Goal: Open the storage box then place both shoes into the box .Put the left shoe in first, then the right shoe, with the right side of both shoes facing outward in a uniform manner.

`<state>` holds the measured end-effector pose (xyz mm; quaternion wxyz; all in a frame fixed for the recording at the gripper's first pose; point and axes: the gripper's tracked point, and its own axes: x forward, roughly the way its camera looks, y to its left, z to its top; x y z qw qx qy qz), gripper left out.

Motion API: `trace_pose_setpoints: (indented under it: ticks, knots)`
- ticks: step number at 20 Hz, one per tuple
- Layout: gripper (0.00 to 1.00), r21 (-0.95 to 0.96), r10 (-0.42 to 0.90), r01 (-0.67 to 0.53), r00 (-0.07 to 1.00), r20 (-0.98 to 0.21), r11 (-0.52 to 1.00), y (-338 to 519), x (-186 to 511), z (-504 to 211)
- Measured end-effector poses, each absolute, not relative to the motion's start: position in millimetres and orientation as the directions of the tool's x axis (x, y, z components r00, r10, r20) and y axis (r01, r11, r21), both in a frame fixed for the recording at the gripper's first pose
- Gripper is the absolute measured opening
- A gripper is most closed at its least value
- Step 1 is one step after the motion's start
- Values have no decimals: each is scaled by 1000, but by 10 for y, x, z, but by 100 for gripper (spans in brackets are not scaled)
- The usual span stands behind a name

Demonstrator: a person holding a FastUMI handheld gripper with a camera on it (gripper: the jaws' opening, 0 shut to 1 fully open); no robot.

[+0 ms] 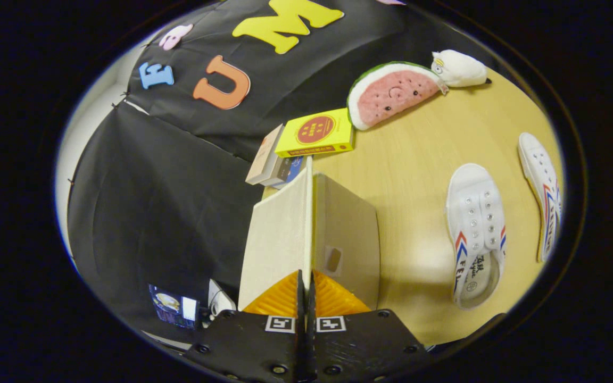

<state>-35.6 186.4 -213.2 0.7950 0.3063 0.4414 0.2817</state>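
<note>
My gripper (306, 290) is shut on the thin edge of the storage box's cream lid (277, 234), with one orange finger (280, 299) pressed on each side of it. The lid stands raised, edge-on to me. Beside it is the box's cream wall (349, 229) with a handle slot. Two white slip-on shoes with red and blue stripes lie on the wooden table (418, 159), apart from the box. The nearer shoe (475, 234) lies sole down with its opening showing. The farther shoe (543, 191) lies beyond it, near the table's edge.
Beyond the box lie a yellow carton (317, 133) and a small stack of packets (270, 159). A watermelon plush (391, 93) and a white plush toy (458, 68) sit farther back. A small lit screen (173, 306) sits off the table by the black cloth.
</note>
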Motion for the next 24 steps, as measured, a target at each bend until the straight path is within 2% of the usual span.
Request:
trace_pose_setpoints:
  ticks: [10, 16, 21, 23, 24]
  knots:
    - [0, 632, 686, -317, 525, -504, 707, 2377, -666, -1110]
    - [0, 633, 733, -405, 529, -426, 660, 3173, -818, -600]
    - [0, 594, 750, -468, 500, -433, 655, 3900, -845, -456]
    - [4, 557, 746, -500, 496, -445, 664, 4184, -835, -469]
    - [8, 547, 744, -506, 491, -453, 667, 4292, -828, -473]
